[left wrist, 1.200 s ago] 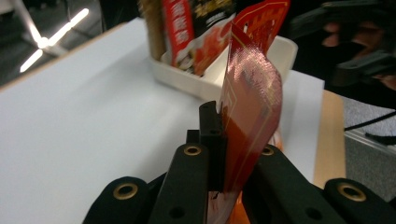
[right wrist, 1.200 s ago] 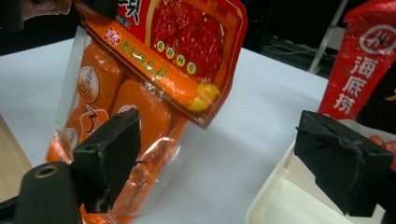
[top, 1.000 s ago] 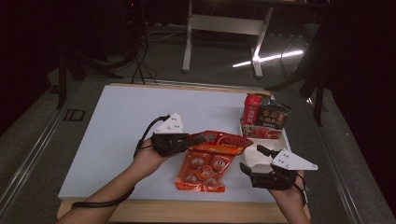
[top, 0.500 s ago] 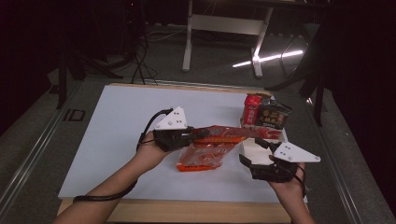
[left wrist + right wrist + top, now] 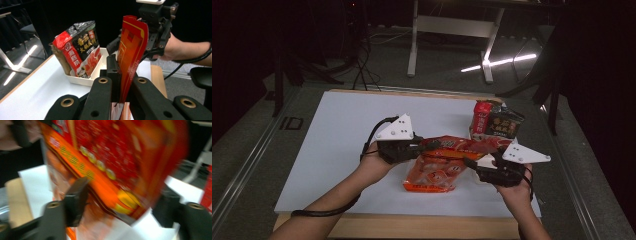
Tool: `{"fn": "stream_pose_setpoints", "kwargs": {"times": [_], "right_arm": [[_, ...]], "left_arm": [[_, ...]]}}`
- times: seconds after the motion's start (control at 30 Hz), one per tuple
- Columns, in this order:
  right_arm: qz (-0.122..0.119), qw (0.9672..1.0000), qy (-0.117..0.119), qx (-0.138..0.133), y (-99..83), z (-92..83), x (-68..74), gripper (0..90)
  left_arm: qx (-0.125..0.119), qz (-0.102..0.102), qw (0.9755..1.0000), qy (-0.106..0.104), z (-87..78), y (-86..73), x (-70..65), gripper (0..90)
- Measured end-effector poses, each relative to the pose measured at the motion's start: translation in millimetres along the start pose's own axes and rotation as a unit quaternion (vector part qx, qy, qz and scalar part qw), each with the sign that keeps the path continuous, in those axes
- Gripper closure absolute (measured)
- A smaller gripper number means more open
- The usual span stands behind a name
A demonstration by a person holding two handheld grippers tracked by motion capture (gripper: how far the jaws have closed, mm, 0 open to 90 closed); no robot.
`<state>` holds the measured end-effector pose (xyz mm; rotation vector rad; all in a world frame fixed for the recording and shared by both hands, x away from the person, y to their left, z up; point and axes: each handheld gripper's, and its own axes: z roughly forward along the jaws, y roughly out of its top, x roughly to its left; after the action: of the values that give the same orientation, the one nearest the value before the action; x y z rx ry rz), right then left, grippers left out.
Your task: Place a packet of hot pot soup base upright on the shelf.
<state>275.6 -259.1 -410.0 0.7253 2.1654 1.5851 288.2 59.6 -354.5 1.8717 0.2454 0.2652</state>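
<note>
Lifted off the white table since a second ago, flat orange-red foil snack bag now hanging between both tools; left gripper clamping its top edge, right gripper closing in, not pinching yet. Feeling light, floppy, slippery, so gripping the sealed edges

1. Red-and-orange snack bag: blurred, takes up the centre and the 12 o'clock area, tilted, with its lower corner dropping toward 5 o'clock. A row of yellow print runs across it from 10 toward 4 o'clock.
2. Right gripper: two black jaws rise from 8 and 4 o'clock. They have just been closing, with the bag's lower edge between them; contact of the pads cannot be told through the blur.
3. White table top: at 9 o'clock and along 5 o'clock.
4. Wooden table edge: at 8 o'clock.
</note>
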Motion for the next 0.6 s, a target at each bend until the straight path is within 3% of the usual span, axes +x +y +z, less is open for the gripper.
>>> {"fn": "stream_pose_setpoints", "kwargs": {"times": [0.03,0.1,0.2,0.27,0.37,0.43,0.6], "right_arm": [[0.000,1.0000,0.000,0.000,0.0,0.0,0.0,42.6],[-0.024,0.9995,0.018,0.002,3.0,-2.8,4.6,55.9],[-0.032,0.9985,0.044,0.007,3.2,-5.4,6.0,69.3],[-0.032,0.9982,0.050,0.011,3.5,-5.6,6.2,71.9],[-0.033,0.9971,0.066,0.019,4.6,-5.8,8.5,82.9],[-0.038,0.9971,0.060,0.028,7.2,-4.6,13.8,88.7],[-0.045,0.9969,0.053,0.038,13.2,-3.3,17.3,90.0]], "left_arm": [[0.000,0.000,1.0000,0.000,0.0,0.0,0.0,89.9],[-0.005,-0.003,1.0000,-0.008,2.2,0.6,-2.1,89.9],[-0.005,-0.004,0.9999,-0.012,3.2,1.1,-3.8,89.8],[-0.005,-0.006,0.9999,-0.012,2.9,1.1,-2.9,89.8],[-0.007,-0.016,0.9998,-0.013,1.3,0.5,0.5,89.8],[-0.006,-0.023,0.9996,-0.013,0.6,-0.9,3.6,89.7],[-0.012,-0.036,0.9991,-0.020,-4.2,-5.0,11.0,89.6]]}}
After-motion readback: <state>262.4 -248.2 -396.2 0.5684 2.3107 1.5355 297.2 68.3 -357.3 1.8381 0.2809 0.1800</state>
